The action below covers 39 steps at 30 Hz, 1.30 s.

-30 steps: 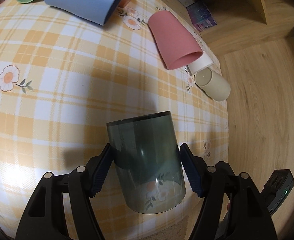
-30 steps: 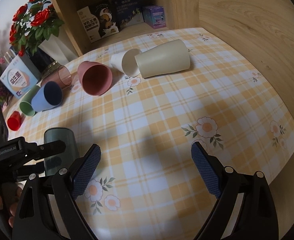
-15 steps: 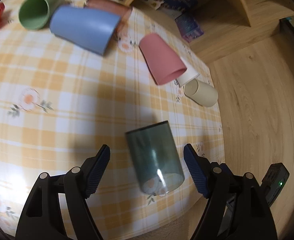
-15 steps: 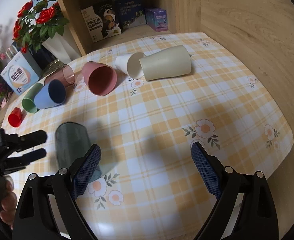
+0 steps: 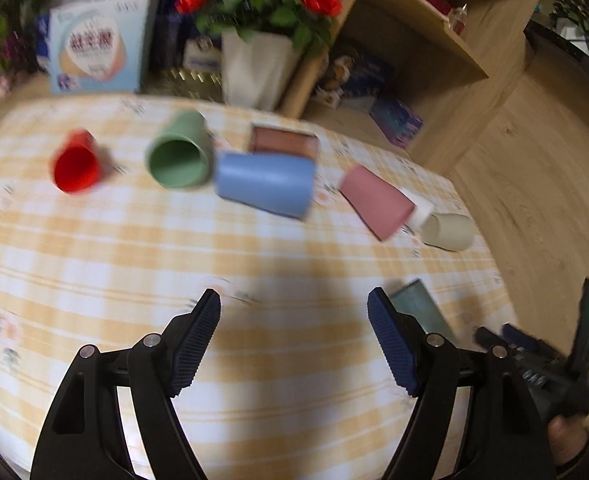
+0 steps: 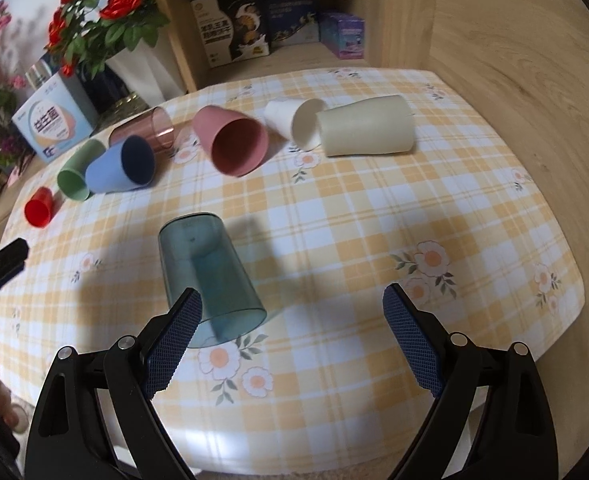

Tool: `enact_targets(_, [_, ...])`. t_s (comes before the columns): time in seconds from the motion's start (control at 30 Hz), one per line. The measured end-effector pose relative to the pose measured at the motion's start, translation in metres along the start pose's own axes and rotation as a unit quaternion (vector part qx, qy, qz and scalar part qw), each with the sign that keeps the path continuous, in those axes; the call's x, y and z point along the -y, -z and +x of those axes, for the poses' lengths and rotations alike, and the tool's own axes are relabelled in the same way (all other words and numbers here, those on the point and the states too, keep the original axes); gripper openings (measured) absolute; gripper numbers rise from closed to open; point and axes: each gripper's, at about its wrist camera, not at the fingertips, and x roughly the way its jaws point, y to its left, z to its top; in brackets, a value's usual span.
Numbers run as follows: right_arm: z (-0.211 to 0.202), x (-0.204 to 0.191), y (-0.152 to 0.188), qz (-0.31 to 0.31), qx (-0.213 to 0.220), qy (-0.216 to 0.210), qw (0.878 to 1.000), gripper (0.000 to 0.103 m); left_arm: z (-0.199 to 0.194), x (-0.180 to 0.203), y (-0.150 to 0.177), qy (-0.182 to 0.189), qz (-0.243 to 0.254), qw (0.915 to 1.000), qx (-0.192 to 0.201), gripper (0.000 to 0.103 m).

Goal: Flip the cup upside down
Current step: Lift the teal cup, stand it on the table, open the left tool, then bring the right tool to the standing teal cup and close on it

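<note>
A clear teal-grey cup [image 6: 204, 276] stands upside down on the checked tablecloth [image 6: 354, 216], its closed base on top. In the left wrist view only part of it [image 5: 420, 310] shows behind the right finger. My left gripper [image 5: 294, 338] is open and empty, drawn back from the cup. Its tip [image 6: 2, 262] shows at the left edge of the right wrist view. My right gripper [image 6: 294, 338] is open and empty, low at the table's near edge, its left finger just in front of the cup.
Several cups lie on their sides across the back of the table: red [image 6: 38, 208], green [image 6: 74, 174], blue [image 6: 120, 166], clear brown [image 6: 146, 128], pink [image 6: 232, 144], white [image 6: 294, 120], cream [image 6: 366, 130]. A flower vase [image 6: 146, 68] and wooden shelf with boxes [image 6: 254, 24] stand behind.
My left gripper let go of the teal cup, opened wider and pulled back and to the left. The cup stands alone, mouth down. The right gripper stayed open and barely moved.
</note>
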Motion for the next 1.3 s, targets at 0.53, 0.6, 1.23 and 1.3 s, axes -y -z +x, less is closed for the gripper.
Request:
enact_targets(0.53, [0.020,-0.045,-0.032,-0.091,-0.058,-0.066,0.992,0.089,-0.078,-0.079,0.015,-0.108,-0.001,0.9852,0.133,0.084])
enact_targets(0.6, [0.026,-0.056,-0.038,-0.108,-0.074,-0.073,0.989,0.089,-0.080,-0.087,0.017,-0.105,-0.011,0.9854,0.134,0.084])
enact_targets(1.23, [0.098,-0.103,-0.079,-0.142,-0.215,-0.088,0.962,0.088,-0.074,-0.099,0.018,-0.136,-0.035,0.9842,0.107,0.095])
enact_targets(1.3, [0.102,-0.108,-0.077,-0.147,-0.224,-0.085,0.960,0.088,-0.074,-0.103,0.018,-0.135,-0.042,0.9843,0.106,0.097])
